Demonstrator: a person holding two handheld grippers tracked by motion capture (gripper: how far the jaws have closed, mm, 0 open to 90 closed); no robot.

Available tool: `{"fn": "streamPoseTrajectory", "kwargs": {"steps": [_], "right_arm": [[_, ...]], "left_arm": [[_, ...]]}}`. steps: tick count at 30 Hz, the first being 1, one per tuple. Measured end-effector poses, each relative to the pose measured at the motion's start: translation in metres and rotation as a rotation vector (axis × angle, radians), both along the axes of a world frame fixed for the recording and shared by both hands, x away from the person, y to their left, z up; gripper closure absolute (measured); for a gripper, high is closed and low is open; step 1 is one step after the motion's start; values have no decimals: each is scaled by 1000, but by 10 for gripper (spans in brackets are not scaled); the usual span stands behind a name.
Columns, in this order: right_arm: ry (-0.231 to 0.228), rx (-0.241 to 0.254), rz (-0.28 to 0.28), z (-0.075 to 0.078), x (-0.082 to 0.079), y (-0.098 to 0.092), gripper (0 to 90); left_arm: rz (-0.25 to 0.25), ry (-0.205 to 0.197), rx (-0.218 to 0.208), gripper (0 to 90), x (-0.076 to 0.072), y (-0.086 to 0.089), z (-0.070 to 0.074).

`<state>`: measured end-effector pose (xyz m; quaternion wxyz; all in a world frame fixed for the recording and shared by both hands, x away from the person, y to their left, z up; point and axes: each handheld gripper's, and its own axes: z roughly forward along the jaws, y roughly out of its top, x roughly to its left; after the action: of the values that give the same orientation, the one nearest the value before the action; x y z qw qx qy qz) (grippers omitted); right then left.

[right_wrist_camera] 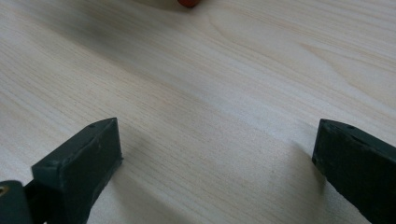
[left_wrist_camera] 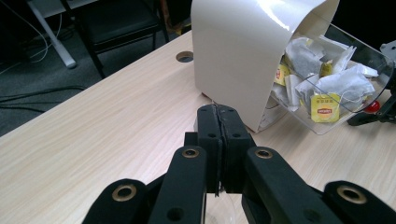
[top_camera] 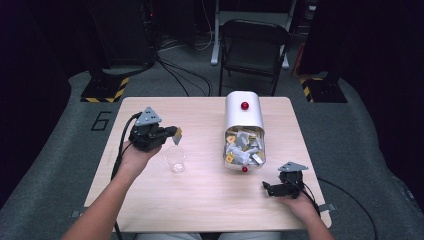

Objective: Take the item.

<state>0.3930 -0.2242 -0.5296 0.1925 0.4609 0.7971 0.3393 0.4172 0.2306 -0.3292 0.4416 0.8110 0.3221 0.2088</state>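
Jaws of the left gripper (top_camera: 176, 134) pressed together on a tea bag (top_camera: 177, 133), its yellow tag showing at the tips; a thin edge sits in the seam between the pads in the left gripper view. Gripper held above the table (top_camera: 150, 197), just over a clear plastic cup (top_camera: 174, 159). Centre: white tea bag dispenser (top_camera: 243, 117), clear front bin full of bags. Right gripper (top_camera: 268, 189) rests low near the front edge, jaws wide apart, nothing between them.

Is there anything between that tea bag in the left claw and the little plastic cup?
Nothing visible. The left claw holds the tea bag just above the clear cup, with only open air between them.
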Motion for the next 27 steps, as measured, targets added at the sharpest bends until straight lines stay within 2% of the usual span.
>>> {"fn": "streamPoseTrajectory", "kwargs": {"steps": [10,27], "right_arm": [[1,0,-1,0,0,0,7],[0,0,0,0,0,0,7]], "left_arm": [[23,23,4,887,0,10,-14],[32,62,13,887,2,14,-39]]}}
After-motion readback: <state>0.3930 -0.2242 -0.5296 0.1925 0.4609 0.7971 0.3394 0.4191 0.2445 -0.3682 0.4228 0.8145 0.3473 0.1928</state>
